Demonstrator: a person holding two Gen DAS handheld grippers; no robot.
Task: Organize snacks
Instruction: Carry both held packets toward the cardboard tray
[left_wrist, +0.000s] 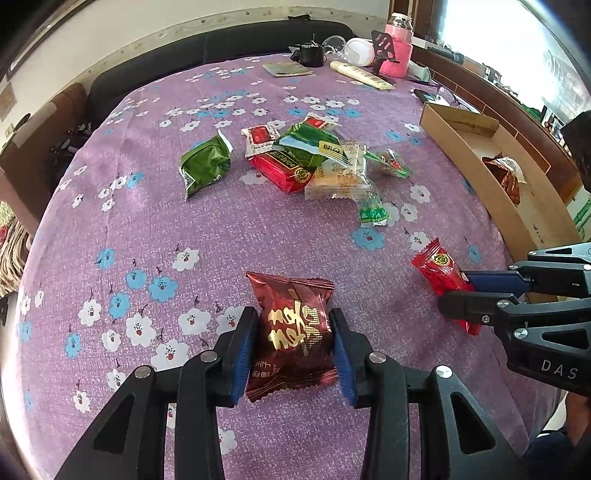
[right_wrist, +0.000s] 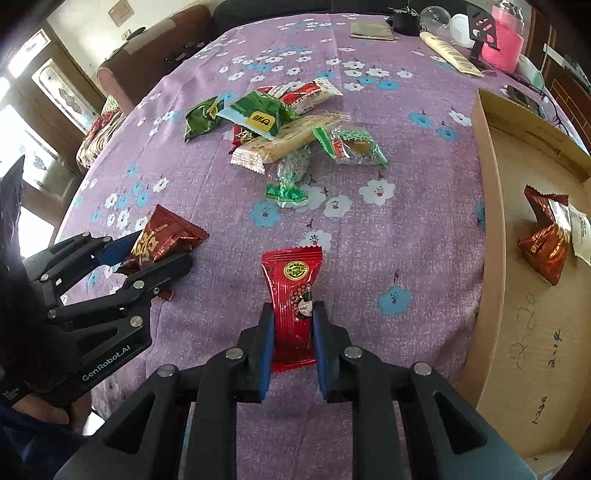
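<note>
Landmark: I place everything by the cardboard box, which lies along the desk's edge on my right.
Bright red packet: flat on the cloth just beside the box; long axis runs straight away from my right gripper, round green seal at the far end.
Dark red packet: further from the box, beyond the bright red one; long axis points away from my left gripper, gold lettering facing up.
Right jaws: nearly together, blue pads pressing the bright red packet's narrow waist.
Left jaws: partly apart, pads against both sides of the dark red packet.
Pose: I see both grippers tilted steeply down toward the desk, side by side.
Snack pile: green, red and clear wrappers heaped further up the cloth than the box's near end.
In the box: one brown packet on its floor.
Surface: purple tablecloth with white and blue flowers.
Room: a pink bottle past the box's far end; a dark sofa behind the desk.
</note>
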